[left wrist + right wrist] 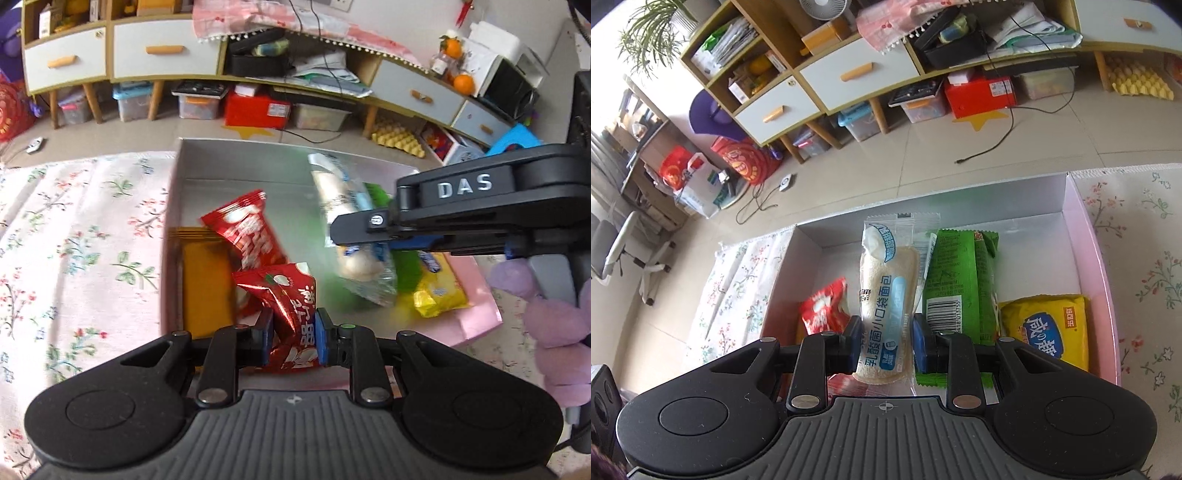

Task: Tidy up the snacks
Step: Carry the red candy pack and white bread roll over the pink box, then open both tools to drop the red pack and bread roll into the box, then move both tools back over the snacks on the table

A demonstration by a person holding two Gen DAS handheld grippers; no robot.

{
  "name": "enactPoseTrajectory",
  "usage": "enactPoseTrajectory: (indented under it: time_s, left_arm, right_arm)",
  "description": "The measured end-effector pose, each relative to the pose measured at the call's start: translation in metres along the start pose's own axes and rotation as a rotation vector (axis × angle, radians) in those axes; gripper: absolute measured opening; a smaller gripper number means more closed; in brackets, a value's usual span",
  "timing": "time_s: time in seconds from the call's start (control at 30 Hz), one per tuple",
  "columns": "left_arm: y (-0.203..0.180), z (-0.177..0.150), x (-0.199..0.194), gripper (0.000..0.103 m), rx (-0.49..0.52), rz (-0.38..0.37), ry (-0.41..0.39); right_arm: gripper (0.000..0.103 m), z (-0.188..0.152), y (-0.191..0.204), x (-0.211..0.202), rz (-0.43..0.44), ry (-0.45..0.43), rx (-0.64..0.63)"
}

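Standing over a table draped in a floral cloth (pixel 74 229), a person works two hand-held grippers above a shallow pink box (pixel 1097 258) with a white inside.

At the left end of the box lies an orange packet (pixel 205 284), flat against the wall, with a red snack packet (pixel 243 229) tilted across its upper corner. Just beside these, the left gripper (pixel 293 334) has its blue pads pressed in on a second red snack packet (pixel 291 299), crumpled and held over the near edge of the box.

Toward the middle, the right gripper (pixel 886 343) is clamped on a clear-wrapped bread roll packet (pixel 886 295) with pale blue printing; the packet stands up lengthwise between the fingers, above the box floor. From the left camera, this gripper reaches in from the right side with the bread hanging from its tip.

Right of the bread, a green packet (pixel 960 280) lies flat with its barcode facing up. Next comes a yellow packet (pixel 1049 328), resting in the near right corner.

Beyond the table, a low cabinet (pixel 820 81) with white drawers lines the far wall.
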State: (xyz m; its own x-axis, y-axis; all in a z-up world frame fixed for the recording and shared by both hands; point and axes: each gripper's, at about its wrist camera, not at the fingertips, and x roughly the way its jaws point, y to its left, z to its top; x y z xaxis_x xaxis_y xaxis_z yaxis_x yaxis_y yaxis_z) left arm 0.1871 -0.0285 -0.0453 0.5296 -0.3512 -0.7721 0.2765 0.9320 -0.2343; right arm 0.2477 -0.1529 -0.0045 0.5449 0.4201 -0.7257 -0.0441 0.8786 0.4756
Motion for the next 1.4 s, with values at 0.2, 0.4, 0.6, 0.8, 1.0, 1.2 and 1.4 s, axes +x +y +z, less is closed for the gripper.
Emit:
enactPoseTrajectory:
  time_s: [0.2, 0.4, 0.6, 0.8, 1.0, 1.2, 1.4]
  left_arm:
    - [0.002, 0.002, 0.0, 0.022, -0.004, -0.016, 0.004]
    - [0.001, 0.001, -0.004, 0.031, 0.008, -0.013, -0.011]
    - [-0.004, 0.0, -0.017, 0.05, 0.008, -0.011, -0.024]
    - [-0.012, -0.01, -0.038, 0.072, 0.011, -0.004, -0.04]
    - [-0.019, -0.026, -0.055, 0.089, 0.021, 0.018, -0.014]
    - [-0.024, -0.043, -0.074, 0.1, 0.022, 0.058, -0.027]
    - [-0.026, -0.059, -0.092, 0.102, 0.024, 0.091, -0.046]
  right_arm:
    - [0.03, 0.003, 0.004, 0.0, -0.013, 0.005, -0.007]
    - [0.045, 0.006, 0.007, -0.008, 0.011, 0.011, -0.007]
    - [0.054, 0.002, 0.015, -0.029, -0.007, -0.005, -0.029]
    - [0.073, -0.014, 0.018, -0.059, -0.025, -0.022, -0.042]
    - [0.082, -0.04, 0.015, -0.092, -0.073, -0.025, -0.08]
    - [0.087, -0.07, 0.004, -0.112, -0.089, -0.021, -0.062]
    - [0.087, -0.1, -0.004, -0.126, -0.135, -0.013, -0.096]
